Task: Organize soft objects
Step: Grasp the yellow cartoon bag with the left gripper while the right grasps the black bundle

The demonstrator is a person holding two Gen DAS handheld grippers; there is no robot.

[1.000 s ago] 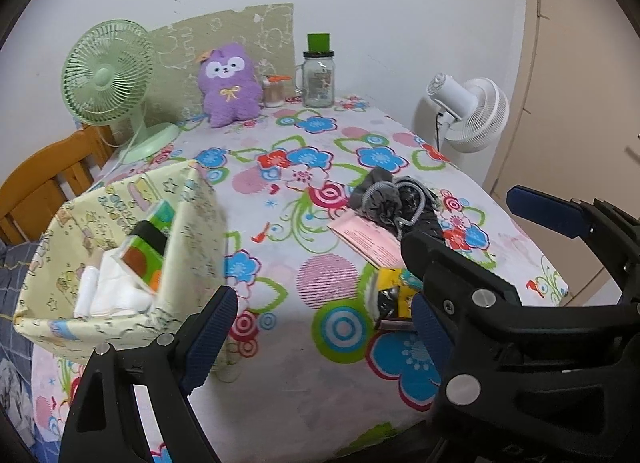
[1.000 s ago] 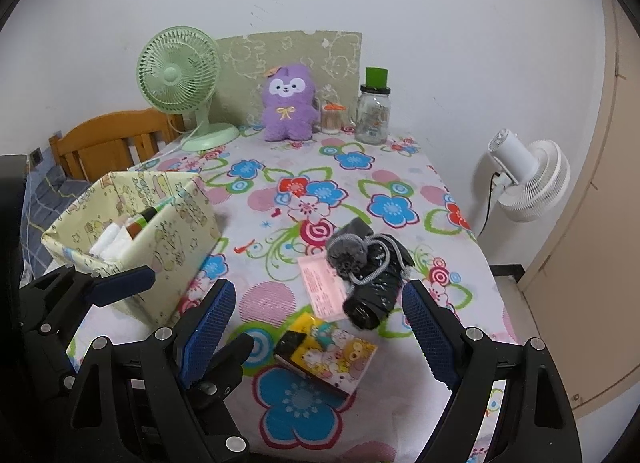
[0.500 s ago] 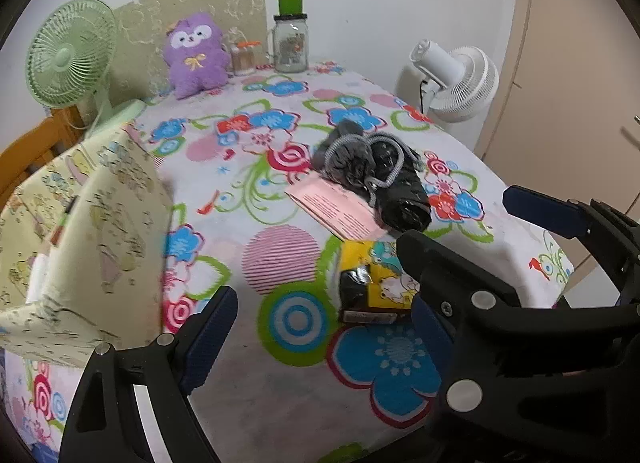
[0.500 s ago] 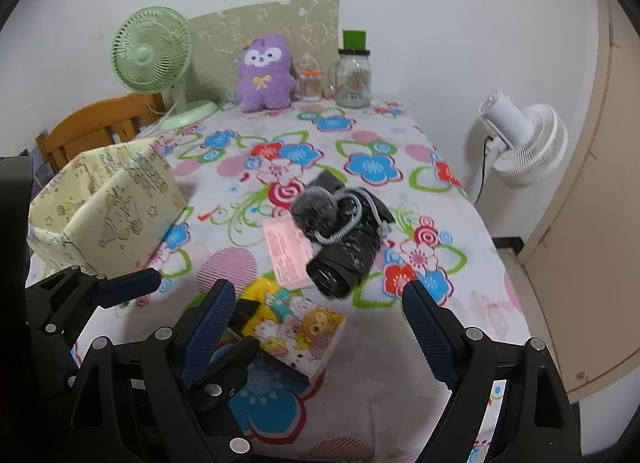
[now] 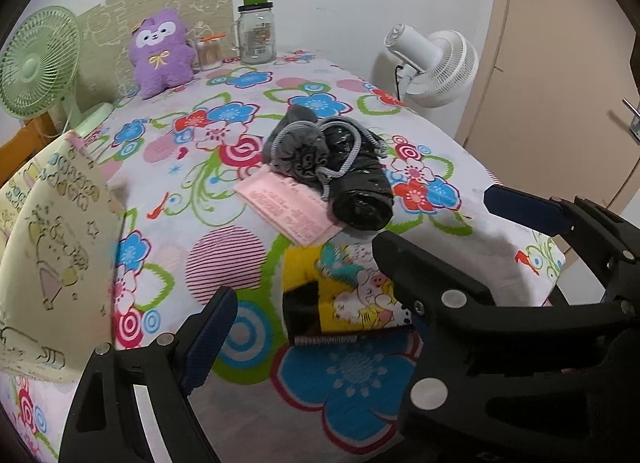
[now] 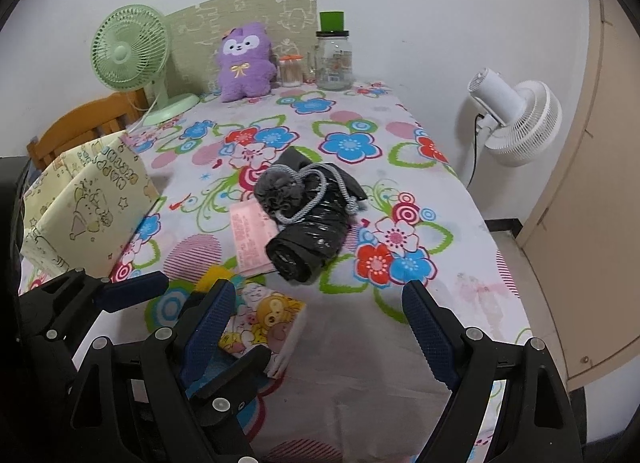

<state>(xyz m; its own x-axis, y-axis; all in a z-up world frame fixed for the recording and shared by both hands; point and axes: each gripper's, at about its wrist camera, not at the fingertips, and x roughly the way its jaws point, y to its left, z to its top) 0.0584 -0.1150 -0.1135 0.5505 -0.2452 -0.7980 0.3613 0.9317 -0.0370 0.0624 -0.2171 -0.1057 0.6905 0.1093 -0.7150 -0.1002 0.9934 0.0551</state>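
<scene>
A yellow cartoon tissue pack [image 5: 344, 291] lies on the floral tablecloth near the front edge; it also shows in the right wrist view [image 6: 264, 327]. Behind it lie a pink packet [image 5: 288, 209] and a black rolled bundle with a grey drawstring pouch [image 5: 332, 167]. A yellow fabric storage box [image 5: 48, 255] stands at the left. My left gripper [image 5: 316, 327] is open, low over the tissue pack. My right gripper [image 6: 316, 327] is open just right of the pack. A purple plush toy [image 6: 246, 61] sits at the back.
A green desk fan [image 6: 128, 51] stands at the back left, a glass jar with a green lid [image 6: 334, 59] and a small orange-lidded jar [image 6: 290, 70] at the back. A white fan [image 6: 516, 123] stands off the table's right side. A wooden chair [image 6: 88, 129] is at the left.
Both grippers have moved forward and down toward the tissue pack. The storage box has slid to the left edge of the left wrist view. Both grippers stay open.
</scene>
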